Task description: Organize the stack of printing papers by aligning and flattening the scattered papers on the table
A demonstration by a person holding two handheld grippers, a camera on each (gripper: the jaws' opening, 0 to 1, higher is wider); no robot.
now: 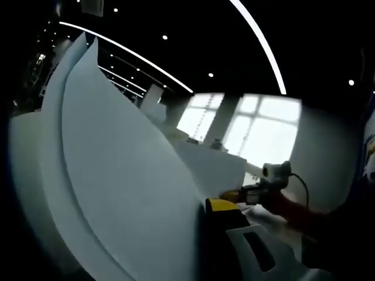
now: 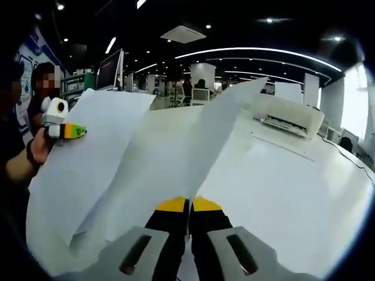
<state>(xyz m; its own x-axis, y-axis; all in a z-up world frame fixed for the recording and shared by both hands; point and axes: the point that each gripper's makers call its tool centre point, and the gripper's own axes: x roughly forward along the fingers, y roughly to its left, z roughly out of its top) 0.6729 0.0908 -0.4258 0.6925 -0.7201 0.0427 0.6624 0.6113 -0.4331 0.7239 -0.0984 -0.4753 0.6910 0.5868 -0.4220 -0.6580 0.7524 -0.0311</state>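
A dim open-plan office with ceiling spots and curved light strips lies behind a broad white table (image 2: 293, 193), bright windows on one side. The thin white sheets of printing paper (image 2: 146, 158) are lifted off that table and held between the two tools, sagging into a shallow trough; they are not yet squared, since one sheet's corner juts up above the rest near the middle of the right gripper view. In the left gripper view the same sheets (image 1: 123, 175) stand almost on edge, curving away from the camera.

The right gripper (image 2: 190, 205), yellow-tipped with black jaws, has its jaws pressed together on the near edge of the paper. The left gripper (image 1: 218, 206) shows one yellow-tipped jaw against the sheet's edge, the other hidden behind it, so it looks clamped on the paper, though I cannot be sure; seen from the right gripper view, it (image 2: 65, 130) sits at the far left corner of the sheets in a person's hand (image 2: 40, 149).

To do this step well, I would keep both grips firm but shallow, bring the sheets upright, and tap the lower edges on the table until the jutting corner drops level

A white box-shaped device (image 2: 287, 120) sits further along the table, well apart from the paper
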